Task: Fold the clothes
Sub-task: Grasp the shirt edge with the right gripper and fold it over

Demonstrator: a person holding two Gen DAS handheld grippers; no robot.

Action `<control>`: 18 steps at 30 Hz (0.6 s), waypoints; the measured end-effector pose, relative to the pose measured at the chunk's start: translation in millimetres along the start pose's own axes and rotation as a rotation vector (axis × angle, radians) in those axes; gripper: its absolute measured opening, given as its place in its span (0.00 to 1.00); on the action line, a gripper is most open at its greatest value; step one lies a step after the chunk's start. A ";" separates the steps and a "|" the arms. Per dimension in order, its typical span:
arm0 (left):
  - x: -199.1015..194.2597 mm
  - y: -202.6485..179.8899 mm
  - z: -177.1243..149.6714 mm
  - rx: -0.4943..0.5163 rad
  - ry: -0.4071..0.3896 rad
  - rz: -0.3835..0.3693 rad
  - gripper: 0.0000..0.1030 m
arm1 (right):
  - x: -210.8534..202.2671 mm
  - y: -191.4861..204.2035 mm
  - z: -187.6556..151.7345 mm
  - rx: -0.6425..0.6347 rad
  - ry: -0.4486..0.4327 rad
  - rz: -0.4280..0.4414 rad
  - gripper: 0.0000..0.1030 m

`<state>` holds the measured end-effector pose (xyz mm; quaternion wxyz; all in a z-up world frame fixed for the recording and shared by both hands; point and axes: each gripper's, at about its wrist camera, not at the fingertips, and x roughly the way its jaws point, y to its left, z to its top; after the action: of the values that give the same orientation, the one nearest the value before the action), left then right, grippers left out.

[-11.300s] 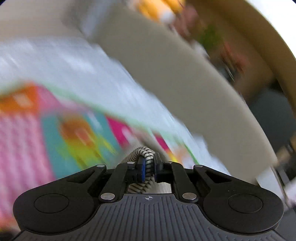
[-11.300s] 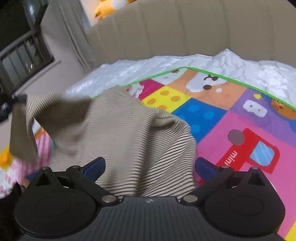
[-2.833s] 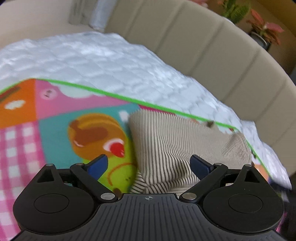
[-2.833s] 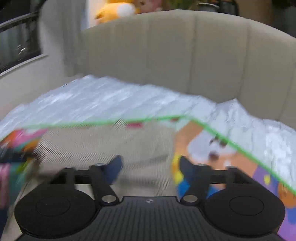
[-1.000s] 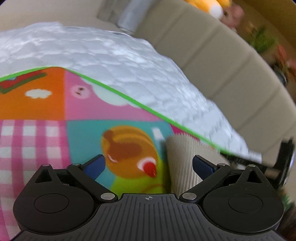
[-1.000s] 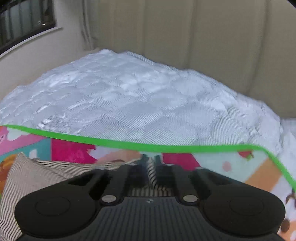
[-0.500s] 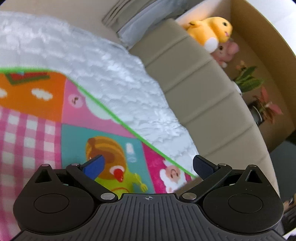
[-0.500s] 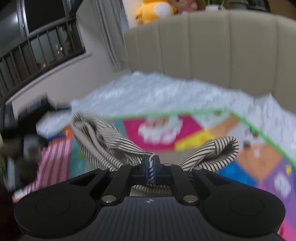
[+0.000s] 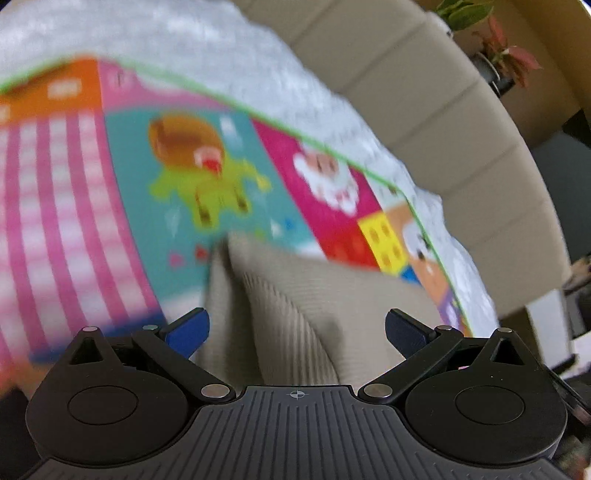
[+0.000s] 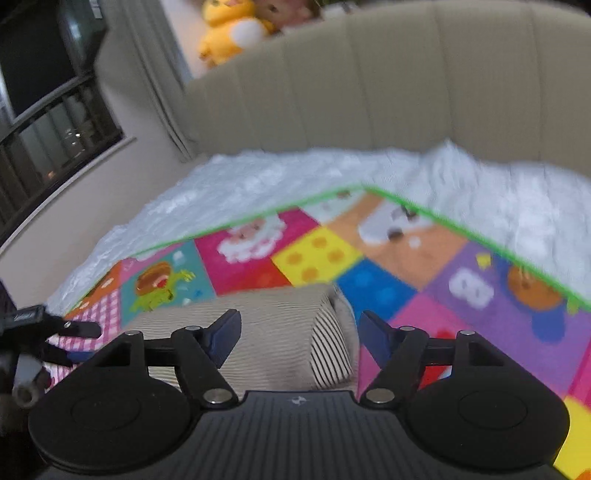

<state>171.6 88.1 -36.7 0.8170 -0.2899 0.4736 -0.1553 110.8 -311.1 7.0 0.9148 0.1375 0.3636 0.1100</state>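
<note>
A beige striped garment (image 9: 306, 306) lies folded on the colourful play mat (image 9: 74, 206). In the left wrist view it sits just ahead of my left gripper (image 9: 295, 328), which is open and empty above its near edge. In the right wrist view the garment (image 10: 273, 332) lies flat with a black-and-white striped edge at its right. My right gripper (image 10: 299, 332) is open and empty just above it. The left gripper shows at the left edge of the right wrist view (image 10: 70, 339).
The play mat (image 10: 461, 280) with a green border lies on a white quilted bed cover (image 10: 258, 181). A beige padded headboard (image 10: 388, 81) stands behind. Plush toys (image 10: 229, 33) sit above it. Potted plants (image 9: 506, 62) stand at the right. A dark window (image 10: 40, 103) is at the left.
My right gripper has opened and let go of the striped garment, which now lies on the mat. My left gripper has moved over the garment and stays open.
</note>
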 end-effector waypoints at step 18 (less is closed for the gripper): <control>73.5 -1.1 50.6 -0.011 0.012 -0.050 0.36 | 102.4 38.5 34.3 -0.152 0.005 -0.026 0.14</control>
<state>252.3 65.0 -66.9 0.8085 -0.3052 0.4719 -0.1746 203.6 -250.0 -21.4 0.9229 0.0626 0.3584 0.1258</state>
